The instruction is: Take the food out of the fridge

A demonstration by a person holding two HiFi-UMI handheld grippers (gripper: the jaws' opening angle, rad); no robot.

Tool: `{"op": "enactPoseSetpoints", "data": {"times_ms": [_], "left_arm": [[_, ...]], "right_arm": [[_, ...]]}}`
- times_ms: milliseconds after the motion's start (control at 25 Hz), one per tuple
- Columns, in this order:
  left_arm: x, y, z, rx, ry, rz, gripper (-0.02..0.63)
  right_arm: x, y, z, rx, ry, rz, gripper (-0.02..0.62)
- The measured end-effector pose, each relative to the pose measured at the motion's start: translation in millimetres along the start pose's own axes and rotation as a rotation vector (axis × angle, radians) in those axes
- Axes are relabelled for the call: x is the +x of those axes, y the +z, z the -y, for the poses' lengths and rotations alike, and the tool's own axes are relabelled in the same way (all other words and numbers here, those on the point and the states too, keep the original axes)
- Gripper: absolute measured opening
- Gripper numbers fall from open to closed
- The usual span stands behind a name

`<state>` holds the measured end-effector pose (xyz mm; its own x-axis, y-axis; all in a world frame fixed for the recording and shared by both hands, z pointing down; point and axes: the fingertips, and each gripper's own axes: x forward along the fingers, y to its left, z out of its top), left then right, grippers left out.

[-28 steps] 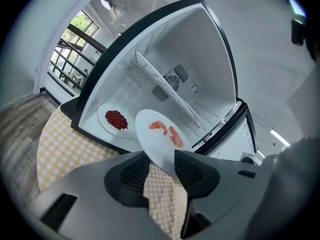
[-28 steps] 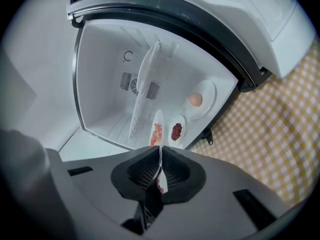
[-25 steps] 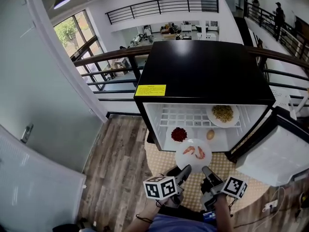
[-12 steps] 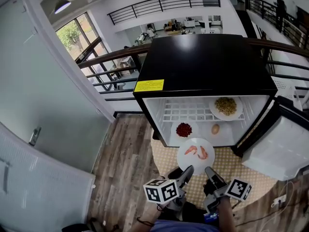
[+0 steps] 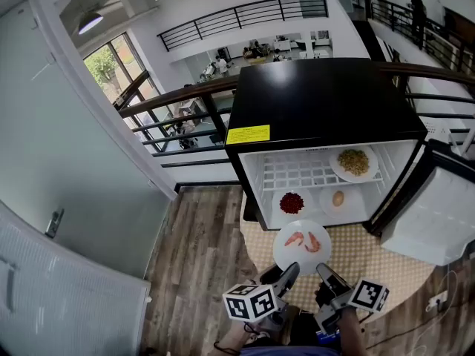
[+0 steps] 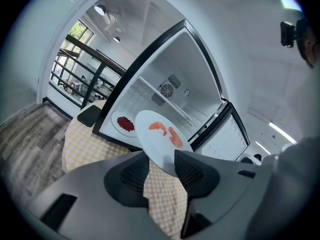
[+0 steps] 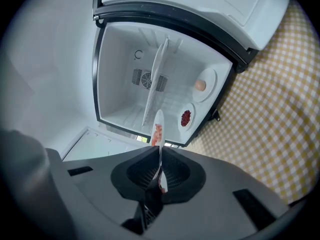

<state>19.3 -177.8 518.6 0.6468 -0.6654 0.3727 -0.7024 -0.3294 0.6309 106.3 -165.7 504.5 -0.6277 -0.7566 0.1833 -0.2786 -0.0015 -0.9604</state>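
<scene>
the black-topped fridge [image 5: 326,95] fills the centre and right of the head view, its white door [image 5: 438,225] swung open at the right edge. a yellow checked mat [image 5: 371,262] covers the floor below its opening. inside, a plate of yellowish food [image 5: 354,162] sits on the wire shelf at upper right. below it, on the fridge floor, are a plate of red food [image 5: 292,202] and, to its right, an egg on a plate [image 5: 338,198].

the shrimp plate [image 5: 302,245] is already outside, lower centre of the frame, hanging over the mat just in front of the opening, with two shrimp [image 5: 295,237] on it.

the right gripper [image 7: 160,171] pinches the plate's near rim, jaws almost together, the plate seen edge-on between them. the left gripper [image 6: 162,169] has its claw wide; the rim dips between its pads, and it looks more like a prop than a clamp.

judgement: the step in hand is carrying the first dish clear of the fridge. the next move calls for keeping the plate level so the shrimp don't slide, finding a place to set it down, which no view shows, then returning for the other three dishes.
</scene>
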Motion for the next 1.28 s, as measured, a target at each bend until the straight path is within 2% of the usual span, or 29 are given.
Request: {"op": "enactPoseSetpoints", "data": {"times_ms": [160, 360, 600, 760, 960, 1280], "left_arm": [[-33.8, 2.0, -11.5, 0.017, -0.009, 0.008, 0.164], [-73.6, -7.2, -27.1, 0.001, -0.028, 0.013, 0.164], [-116.1, -23.9, -36.0, 0.006, -0.074, -0.017, 0.164], [-137.4, -33.1, -32.3, 0.005, -0.108, -0.024, 0.164], [-157.9, -49.7, -21.4, 0.028, -0.151, -0.037, 0.164], [-185.4, -78.5, 0.5, 0.077, -0.216, -0.077, 0.164]], "right_arm": [[4.5, -32.3, -9.7, 0.006, 0.000, 0.010, 0.023], [4.3, -74.5, -15.3, -0.022, -0.024, 0.013, 0.023], [-8.1, -122.7, -23.3, -0.050, -0.038, 0.043, 0.023], [-23.6, -143.0, -25.6, -0.083, -0.068, 0.069, 0.023], [-43.8, -164.8, -34.5, -0.091, -0.030, 0.118, 0.024], [-86.6, -197.1, -36.4, -0.080, -0.039, 0.192, 0.026]]}}
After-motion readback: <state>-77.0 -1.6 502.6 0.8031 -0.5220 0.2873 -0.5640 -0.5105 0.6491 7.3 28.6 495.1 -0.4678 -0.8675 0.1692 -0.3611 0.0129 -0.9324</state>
